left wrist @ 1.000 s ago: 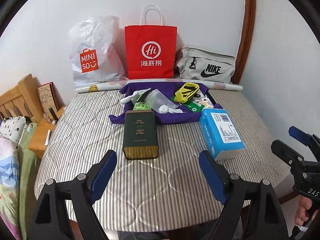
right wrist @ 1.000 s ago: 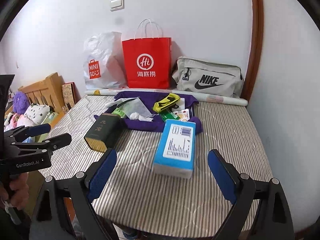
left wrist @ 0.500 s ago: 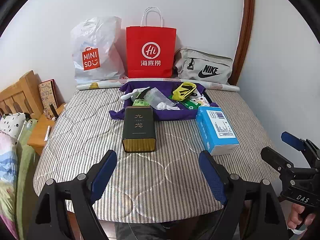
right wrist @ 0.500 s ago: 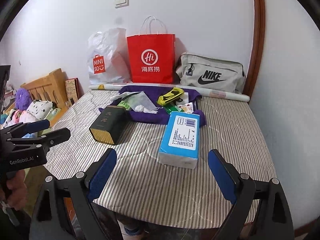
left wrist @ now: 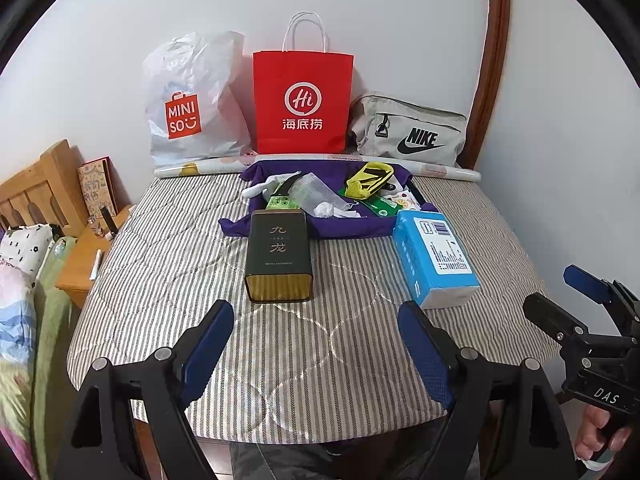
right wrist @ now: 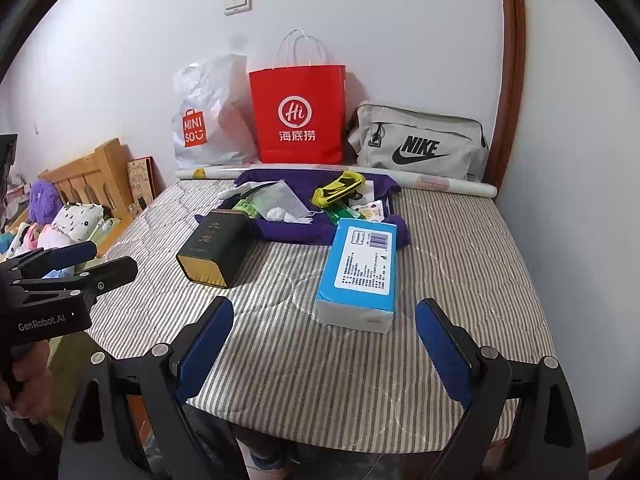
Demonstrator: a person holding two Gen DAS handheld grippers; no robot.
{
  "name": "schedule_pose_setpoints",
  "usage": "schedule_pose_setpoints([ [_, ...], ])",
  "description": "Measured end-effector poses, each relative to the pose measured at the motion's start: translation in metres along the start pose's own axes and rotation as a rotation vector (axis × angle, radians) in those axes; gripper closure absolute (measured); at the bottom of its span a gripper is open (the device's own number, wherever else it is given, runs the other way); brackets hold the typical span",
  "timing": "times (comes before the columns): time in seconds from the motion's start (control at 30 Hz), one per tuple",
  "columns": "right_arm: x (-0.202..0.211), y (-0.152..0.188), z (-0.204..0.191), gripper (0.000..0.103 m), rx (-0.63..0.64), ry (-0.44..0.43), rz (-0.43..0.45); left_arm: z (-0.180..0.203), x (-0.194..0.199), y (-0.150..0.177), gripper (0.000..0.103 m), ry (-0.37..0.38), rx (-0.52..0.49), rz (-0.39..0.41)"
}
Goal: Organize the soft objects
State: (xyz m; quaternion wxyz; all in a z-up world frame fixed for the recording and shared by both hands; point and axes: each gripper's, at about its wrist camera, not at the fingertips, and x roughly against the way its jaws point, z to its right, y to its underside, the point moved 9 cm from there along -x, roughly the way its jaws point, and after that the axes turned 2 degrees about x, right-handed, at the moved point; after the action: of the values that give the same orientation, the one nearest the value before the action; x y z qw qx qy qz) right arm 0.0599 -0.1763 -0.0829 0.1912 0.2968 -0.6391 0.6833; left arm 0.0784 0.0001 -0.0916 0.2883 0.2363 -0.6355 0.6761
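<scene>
Both cameras are sitting farther back than a second ago, so the striped table [left wrist: 320, 344] is showing more near edge; I judge the grippers are only framing the scene, gripping nothing. Left to right: the left gripper [left wrist: 316, 344] is hanging released below the dark tin [left wrist: 279, 256] at frame centre; the purple cloth [left wrist: 320, 228] with its small pile is lying upper centre, well beyond the fingers; the blue tissue pack [right wrist: 360, 272] is lying just above the right gripper [right wrist: 324, 344], also released

Dark tin [left wrist: 279, 255] beside blue tissue pack [left wrist: 434, 255]; purple tray [left wrist: 344, 229] behind
</scene>
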Motion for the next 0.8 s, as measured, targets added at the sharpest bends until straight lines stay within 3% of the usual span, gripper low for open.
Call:
schedule_pose_setpoints([
  [0.8,0.0021,0.0023,-0.001,0.011,-0.002,-0.001,-0.003,0.0015,0.0013,0.0006,0.02,-0.001,-0.001,0.001],
])
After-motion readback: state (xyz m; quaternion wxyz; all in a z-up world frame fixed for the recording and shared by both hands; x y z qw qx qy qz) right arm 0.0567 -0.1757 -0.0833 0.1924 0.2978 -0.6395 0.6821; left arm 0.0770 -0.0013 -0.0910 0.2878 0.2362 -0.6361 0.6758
